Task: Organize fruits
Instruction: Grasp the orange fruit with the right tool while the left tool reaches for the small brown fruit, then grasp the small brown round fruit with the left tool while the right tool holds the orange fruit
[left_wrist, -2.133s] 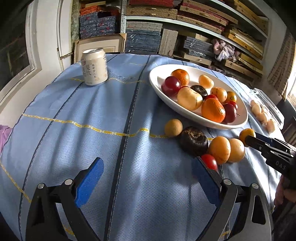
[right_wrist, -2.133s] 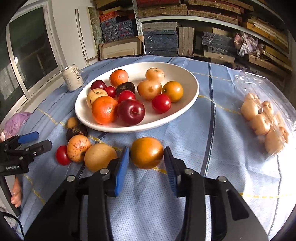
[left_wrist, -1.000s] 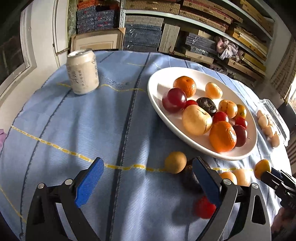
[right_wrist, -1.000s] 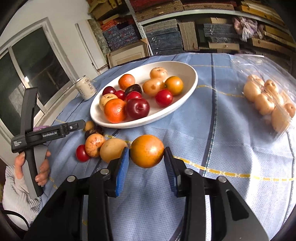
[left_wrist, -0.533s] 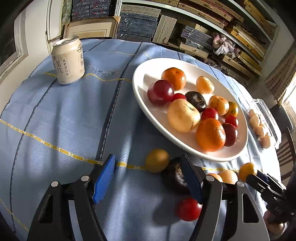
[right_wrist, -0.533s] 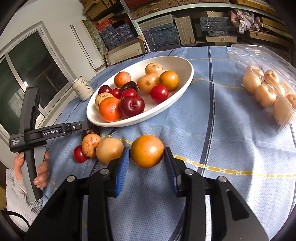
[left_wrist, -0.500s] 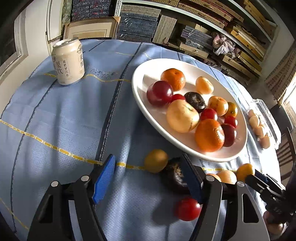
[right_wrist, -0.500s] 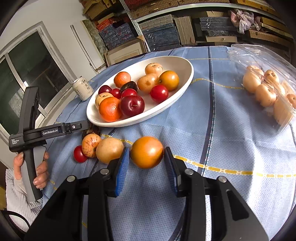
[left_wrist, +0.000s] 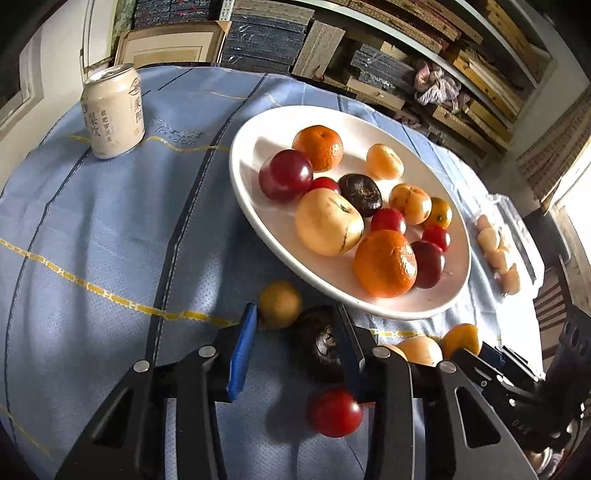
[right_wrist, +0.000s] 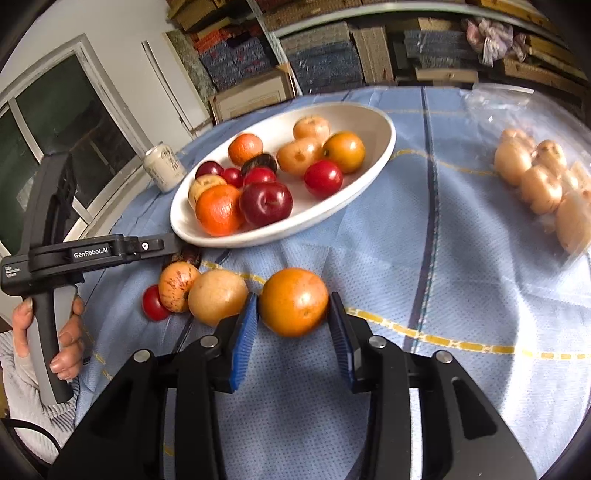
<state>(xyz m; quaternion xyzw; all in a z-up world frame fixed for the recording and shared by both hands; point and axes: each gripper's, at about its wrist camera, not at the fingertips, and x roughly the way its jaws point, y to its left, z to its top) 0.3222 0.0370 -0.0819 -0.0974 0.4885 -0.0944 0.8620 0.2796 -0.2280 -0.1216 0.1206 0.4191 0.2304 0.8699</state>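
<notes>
Twelve fruits fill your white oval plate (left_wrist: 258, 206). Beside it, your left gripper (left_wrist: 295, 345) has just narrowed around the dark wrinkled fruit (left_wrist: 321, 347), grip unclear; your right gripper (right_wrist: 291, 328) clamps one round orange fruit (right_wrist: 293, 301).

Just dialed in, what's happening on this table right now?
A person is sorting fruit with two handheld tools. The right tool grips an orange fruit. The left tool has just been closing around a dark wrinkled fruit beside the white plate, its left pad not visibly touching. Several fruits lie loose on the blue cloth.
</notes>
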